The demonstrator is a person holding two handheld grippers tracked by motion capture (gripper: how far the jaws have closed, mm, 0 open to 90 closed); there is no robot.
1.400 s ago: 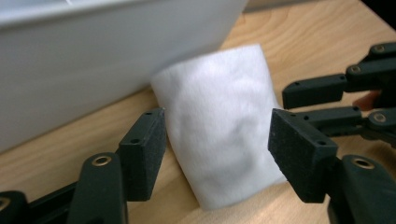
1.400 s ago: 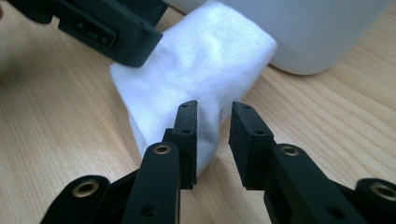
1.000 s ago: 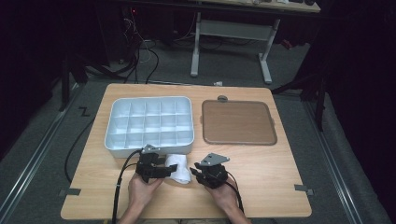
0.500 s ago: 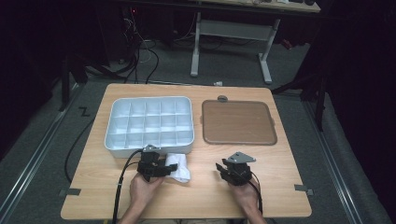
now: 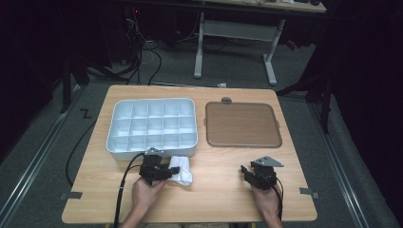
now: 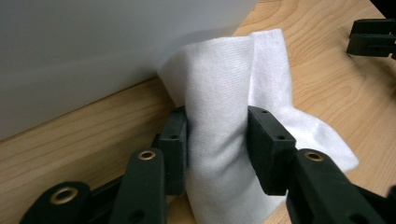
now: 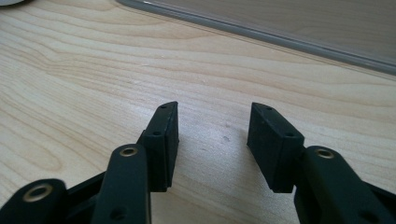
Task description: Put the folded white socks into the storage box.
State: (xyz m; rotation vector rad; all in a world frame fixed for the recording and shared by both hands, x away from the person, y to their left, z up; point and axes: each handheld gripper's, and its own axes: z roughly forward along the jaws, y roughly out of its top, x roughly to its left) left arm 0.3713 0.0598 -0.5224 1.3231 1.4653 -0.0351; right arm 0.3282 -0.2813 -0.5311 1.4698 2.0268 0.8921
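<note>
- Dark room, grey floor, a white-legged stand behind; in front, a pale wooden counter [image 5: 209, 199] under the lamp.
- On the counter's far left part, a white tray [image 5: 152, 127] split into many small compartments; beside it on the far right part, a flat brown mat [image 5: 241, 124] with a grey rim.
- Just in front of the tray's near wall, towards the near left of the counter: a white cloth [image 6: 224, 107], bunched and partly folded, one end lying against the tray.
- Left gripper [image 5: 164, 171] at the cloth, held by a hand [image 5: 145, 192] from the near edge; jaws just closed in, now pressed on either side of a raised fold of cloth, pinching it.
- Right gripper [image 7: 212, 140] well apart from the cloth, near the counter's near right edge, in front of the mat; jaws just opened wider, standing apart with bare wood between, gripping nothing.
- Black cable trailing from the left gripper over the near edge.
</note>
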